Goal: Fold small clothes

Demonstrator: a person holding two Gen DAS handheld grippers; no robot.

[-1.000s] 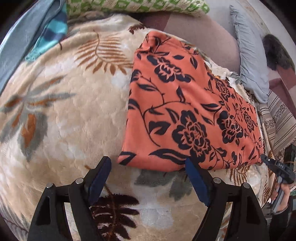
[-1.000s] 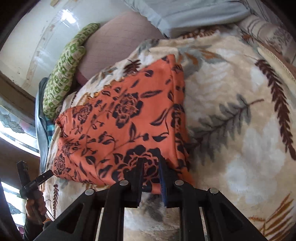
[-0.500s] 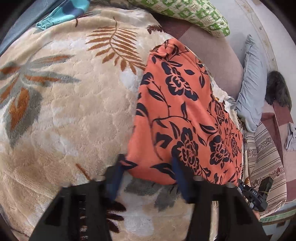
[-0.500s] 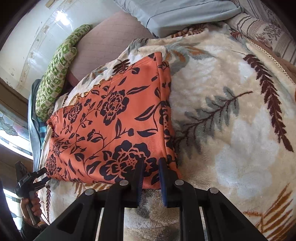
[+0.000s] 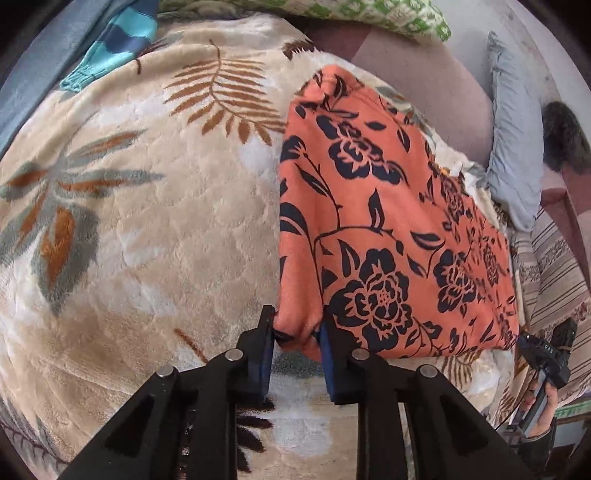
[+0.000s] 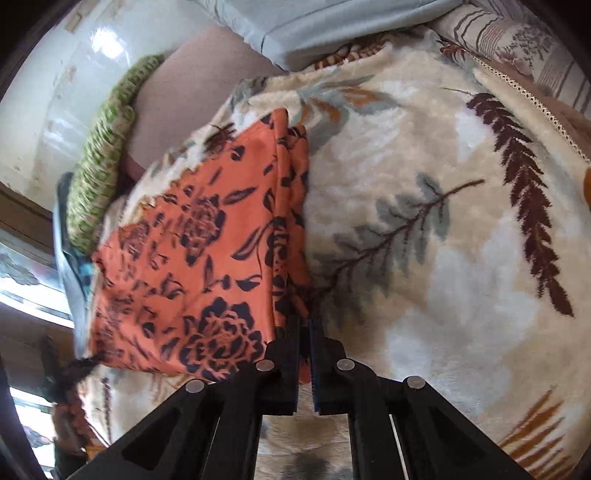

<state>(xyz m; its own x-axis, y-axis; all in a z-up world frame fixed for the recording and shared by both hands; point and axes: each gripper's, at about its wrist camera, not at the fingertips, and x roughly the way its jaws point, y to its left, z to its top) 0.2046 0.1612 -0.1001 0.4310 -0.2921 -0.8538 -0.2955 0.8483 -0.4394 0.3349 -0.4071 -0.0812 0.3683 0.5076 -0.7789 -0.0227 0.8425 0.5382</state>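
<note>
Orange floral garment [image 5: 388, 229] lies flat on a plush cream blanket [image 5: 155, 236] printed with fern leaves. Left gripper [image 5: 297, 338]: near corner of the garment bunched between its blue pads, jaws easing apart, cloth still pinched. Right gripper [image 6: 303, 332]: jaws nearly shut, clamped on the garment's other near corner; folded edge runs straight ahead of it.

Beyond the blanket: mauve cushion [image 5: 424, 81], green-and-white patterned pillow [image 5: 369, 14], pale blue pillow [image 5: 513, 147], striped cloth [image 5: 554, 266] right of the left tool. Glossy white wall [image 6: 74, 74] far left of the right tool.
</note>
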